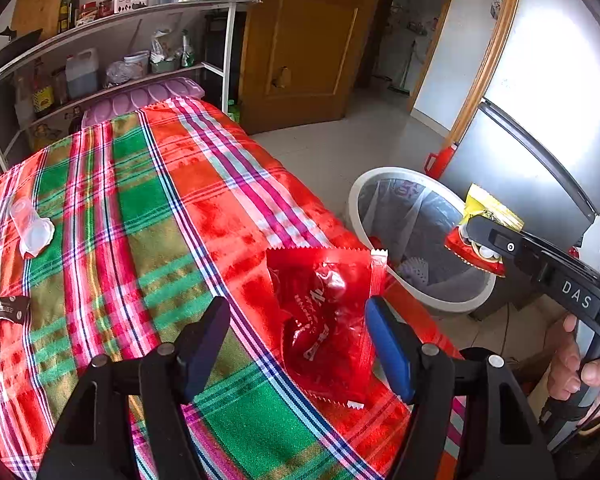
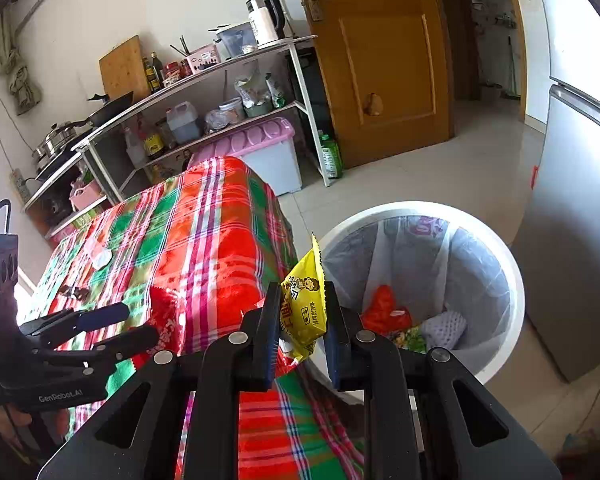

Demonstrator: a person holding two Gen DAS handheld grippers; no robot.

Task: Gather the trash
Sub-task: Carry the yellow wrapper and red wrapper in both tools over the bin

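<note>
**Two wrappers, one bin**

The red wrapper (image 1: pixel 324 320) could slip off the near right edge of the surface (image 1: pixel 148 208). It lies right at that edge, and the checked cloth hangs down there. If a finger pushes it sideways and does not pinch it, it may slide to the floor and miss the bin (image 1: pixel 356 204). A finger could also catch the cloth and drag it.

The yellow wrapper (image 2: pixel 306 308) could fall too early. The right gripper (image 2: pixel 302 336) holds it between narrow fingers, but it looks to be near the rim of the bin, not clearly over the middle. If it is let go here, it might land on the floor.

The left gripper (image 1: pixel 298 350) has its fingers wide, with nothing pinched. The red wrapper lies flat between them and a little ahead. The blue finger (image 1: pixel 390 350) sits just beside the wrapper's right edge. The dark finger is farther off on the left.

The bin stands on the floor to the right of the surface. It already has some trash inside. Far to the left on the cloth lie a small clear cup (image 1: pixel 30 224) and a dark wrapper (image 1: pixel 4 309), still to be picked up.
</note>
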